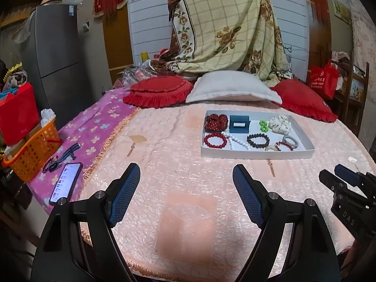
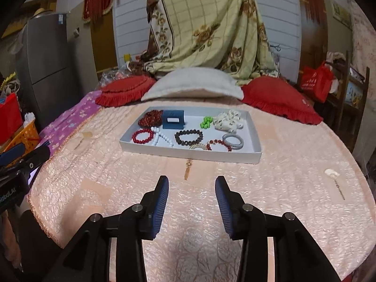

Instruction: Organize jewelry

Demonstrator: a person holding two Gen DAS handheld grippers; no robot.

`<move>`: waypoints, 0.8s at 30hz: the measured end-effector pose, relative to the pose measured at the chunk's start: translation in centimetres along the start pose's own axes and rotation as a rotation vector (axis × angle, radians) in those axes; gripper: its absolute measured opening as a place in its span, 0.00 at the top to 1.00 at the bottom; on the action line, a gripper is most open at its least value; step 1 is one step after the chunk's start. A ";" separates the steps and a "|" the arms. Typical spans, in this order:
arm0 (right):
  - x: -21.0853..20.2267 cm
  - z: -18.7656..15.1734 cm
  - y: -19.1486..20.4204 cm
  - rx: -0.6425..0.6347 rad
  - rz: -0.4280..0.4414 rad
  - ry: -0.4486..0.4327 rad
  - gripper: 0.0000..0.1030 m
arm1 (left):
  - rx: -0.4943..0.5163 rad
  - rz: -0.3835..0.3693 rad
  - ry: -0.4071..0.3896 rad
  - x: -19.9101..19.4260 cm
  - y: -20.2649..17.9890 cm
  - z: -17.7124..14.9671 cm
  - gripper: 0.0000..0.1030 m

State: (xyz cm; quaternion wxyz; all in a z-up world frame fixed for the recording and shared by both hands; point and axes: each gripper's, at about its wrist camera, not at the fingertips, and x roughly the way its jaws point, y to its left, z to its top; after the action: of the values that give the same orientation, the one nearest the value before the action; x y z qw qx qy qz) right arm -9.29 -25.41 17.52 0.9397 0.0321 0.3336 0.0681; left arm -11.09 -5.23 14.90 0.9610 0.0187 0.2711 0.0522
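A white tray (image 1: 256, 154) (image 2: 188, 156) lies on the pink bedspread. It holds a red bead bracelet (image 1: 213, 140) (image 2: 141, 135), a white bead string (image 1: 235, 139) (image 2: 162, 136), a dark bead bracelet (image 1: 258, 140) (image 2: 188, 137), a blue ring box (image 1: 239, 123) (image 2: 173, 119), green beads (image 1: 263, 125) (image 2: 206, 122), a grey bangle (image 1: 290, 141) (image 2: 232, 141) and a white scrunchie (image 1: 280, 122) (image 2: 229, 120). My left gripper (image 1: 186, 171) is open and empty, short of the tray. My right gripper (image 2: 192, 183) is open and empty, just before the tray's near edge.
Red cushions (image 1: 159, 90) and a white pillow (image 1: 232, 89) lie behind the tray. A phone (image 1: 67, 182) and dark cords lie on the purple blanket at left, by an orange basket (image 1: 33, 150). Tassel pendants (image 2: 188, 168) (image 2: 333, 176) lie on the bedspread.
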 end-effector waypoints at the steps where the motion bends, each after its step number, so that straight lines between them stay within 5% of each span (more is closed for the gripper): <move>1: -0.3 -0.1 0.0 -0.001 -0.004 -0.005 0.62 | 0.001 0.004 -0.006 -0.3 -0.1 0.0 0.21; 24: -1.1 -2.0 -0.9 0.037 -0.037 0.024 0.61 | 0.025 -0.031 -0.023 -2.1 -1.1 -0.6 0.21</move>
State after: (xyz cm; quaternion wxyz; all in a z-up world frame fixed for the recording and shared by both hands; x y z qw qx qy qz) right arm -11.28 -26.47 16.56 0.9359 0.0426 0.3467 0.0450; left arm -13.07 -6.53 15.43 0.9644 0.0272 0.2609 0.0335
